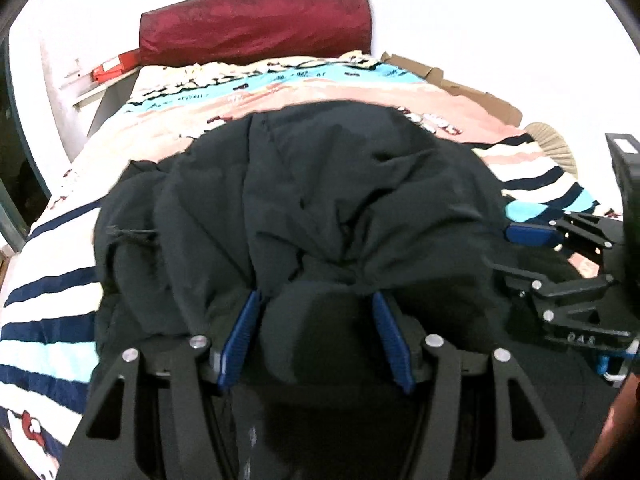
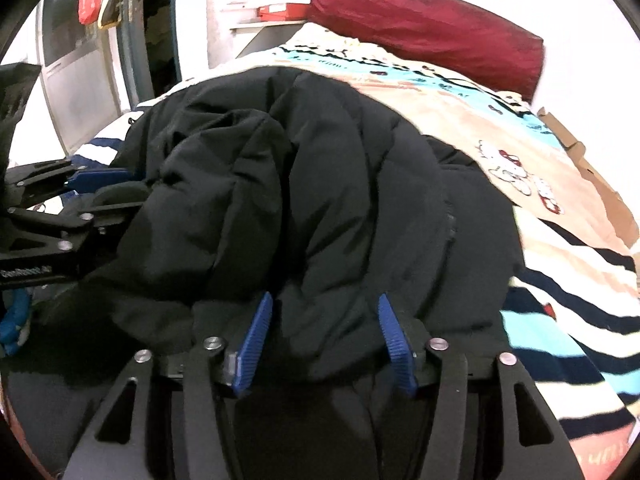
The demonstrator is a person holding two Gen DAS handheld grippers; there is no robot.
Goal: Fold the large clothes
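Black puffer jacket [image 1: 320, 200] | bunched (quilted, creased) | on striped bedspread [image 1: 52, 320]

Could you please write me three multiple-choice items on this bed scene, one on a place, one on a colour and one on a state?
1. Where does the black jacket lie?
A. on the striped bedspread
B. on a chair
C. in a cardboard box

2. What colour is the pillow at the head of the bed?
A. green
B. dark red
C. white

3. How does the left gripper stand with the jacket?
A. shut and empty, well above it
B. wide apart, off to one side of it
C. its blue fingers grip a thick bunch of it

Answers: 1 A, the stripes show all around the jacket. 2 B, it is plainly maroon. 3 C, fabric fills the gap between the fingers.
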